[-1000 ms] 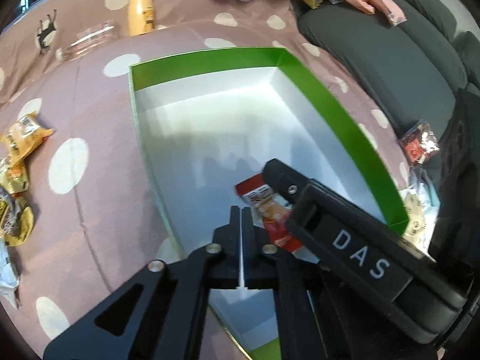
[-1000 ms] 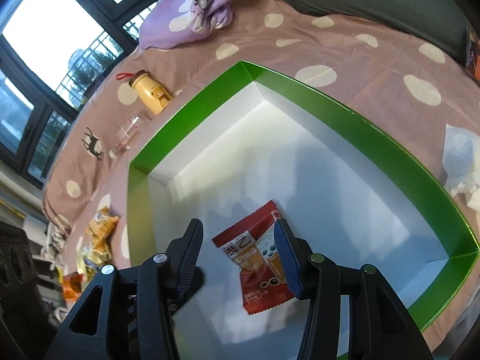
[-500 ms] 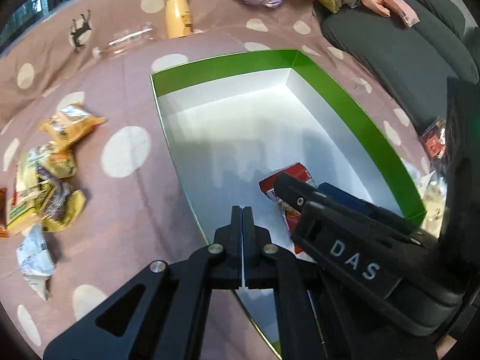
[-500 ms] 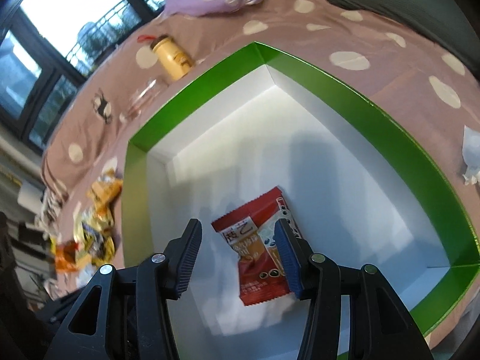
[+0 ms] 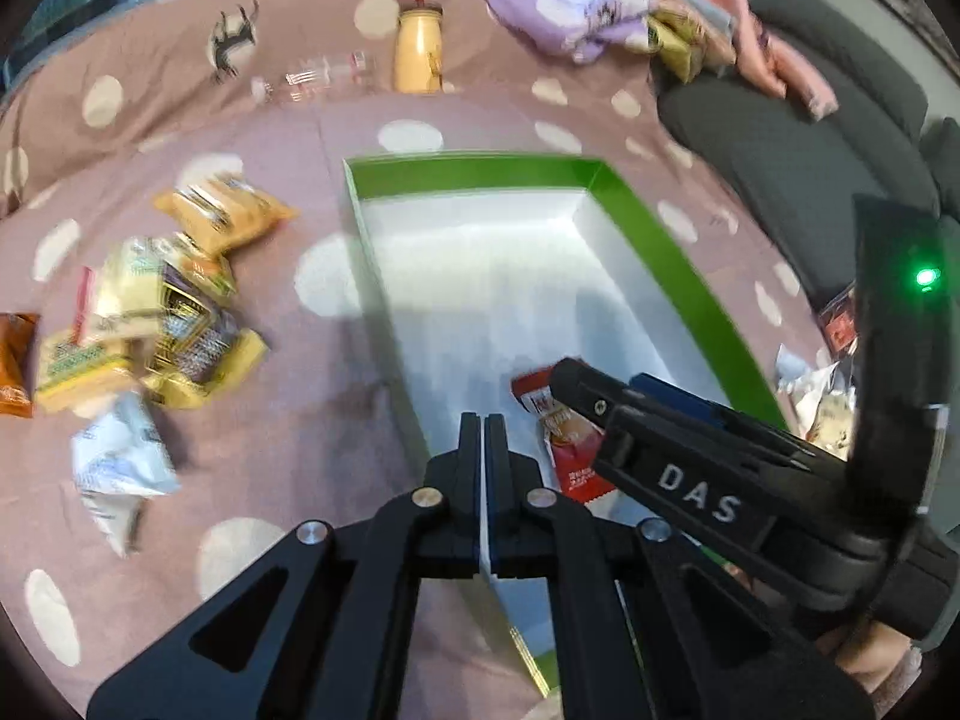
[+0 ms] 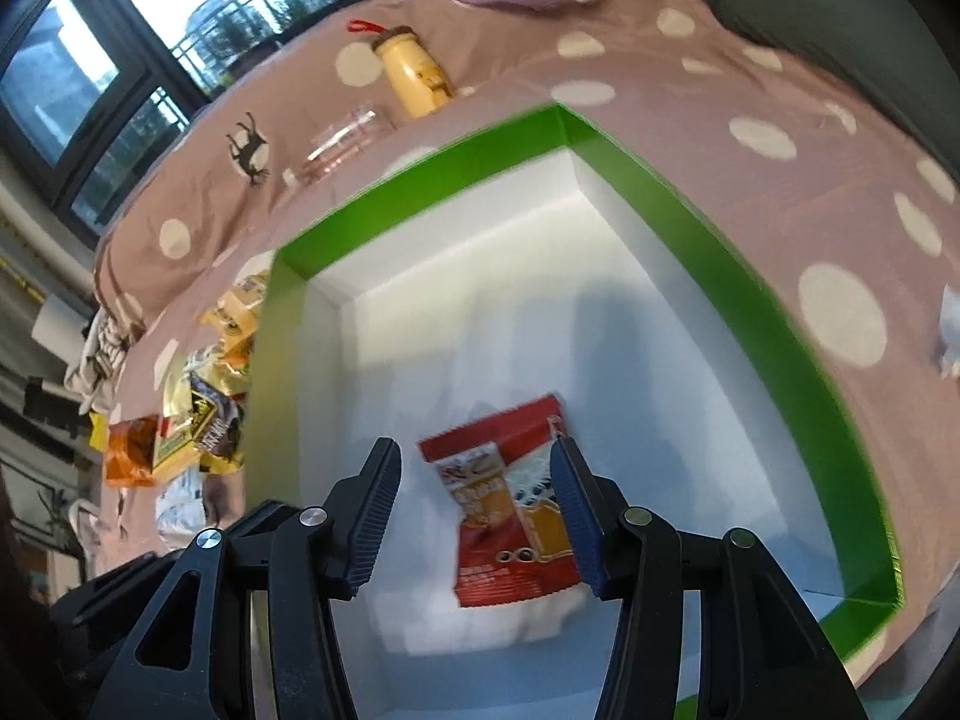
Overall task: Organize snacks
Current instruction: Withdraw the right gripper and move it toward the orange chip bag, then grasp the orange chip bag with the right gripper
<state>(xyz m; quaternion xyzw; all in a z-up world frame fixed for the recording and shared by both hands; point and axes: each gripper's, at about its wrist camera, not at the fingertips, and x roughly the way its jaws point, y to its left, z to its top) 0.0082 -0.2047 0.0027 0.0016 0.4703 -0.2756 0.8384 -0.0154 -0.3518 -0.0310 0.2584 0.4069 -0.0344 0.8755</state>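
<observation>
1. lying at the far left on the spotted cloth (image 5: 288,438), an orange packet (image 5: 15,363) sits beside a pile (image 5: 162,312) of yellow and dark snack packets, with a white packet (image 5: 120,456) just below them.
2. the left gripper (image 5: 483,420) hovers over the box's left wall, its two fingers pressed together with nothing between them.
3. the box (image 5: 678,264), green outside and white inside, lies on the cloth right of the pile; a red packet (image 6: 510,498) rests flat on its white floor near the front.
4. the right gripper (image 6: 474,480) hangs above that red packet with its fingers spread wide, one on each side, touching nothing.
5. behind the box stand a yellow bottle (image 5: 418,54) with a red strap and, to its left, a clear bottle (image 5: 312,78) lying on its side.
6. to the right of the box lie a few crumpled wrappers (image 5: 810,384) near a grey cushion (image 5: 798,174).
</observation>
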